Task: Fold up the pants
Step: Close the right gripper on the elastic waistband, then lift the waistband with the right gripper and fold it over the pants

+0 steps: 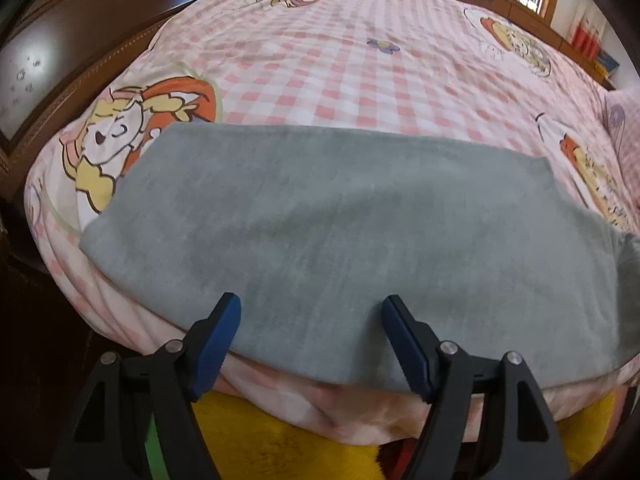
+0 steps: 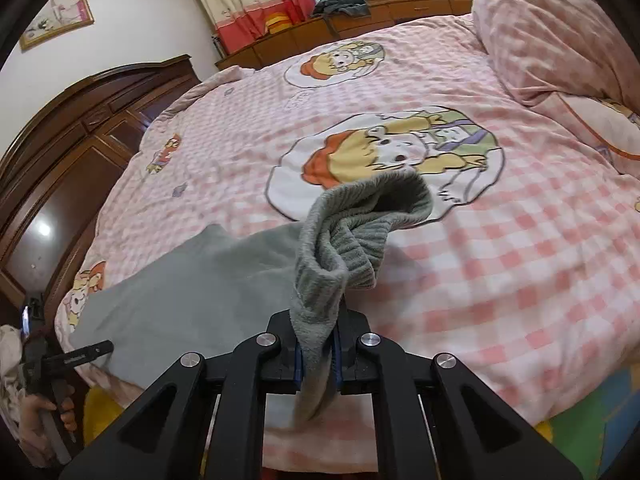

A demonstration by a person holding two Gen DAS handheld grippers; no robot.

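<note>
On checked bedspread (image 1: pixel 360 80), grey pants (image 1: pixel 340 220) flat, right gripper (image 2: pixel 318 356) clamping ribbed cuff (image 2: pixel 360 232), left gripper (image 1: pixel 312 312) apart.

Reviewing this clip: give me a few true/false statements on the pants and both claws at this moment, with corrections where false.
1. The right claw is shut on the grey pants. True.
2. The left claw grips the pants. False: its jaws stand open, the near edge of the pants between them.
3. The pants lie on a bare wooden floor. False: they lie on a pink checked bedcover.
4. The ribbed cuff is lifted above the bedcover. True.
5. A pillow lies on the bed. True.
</note>
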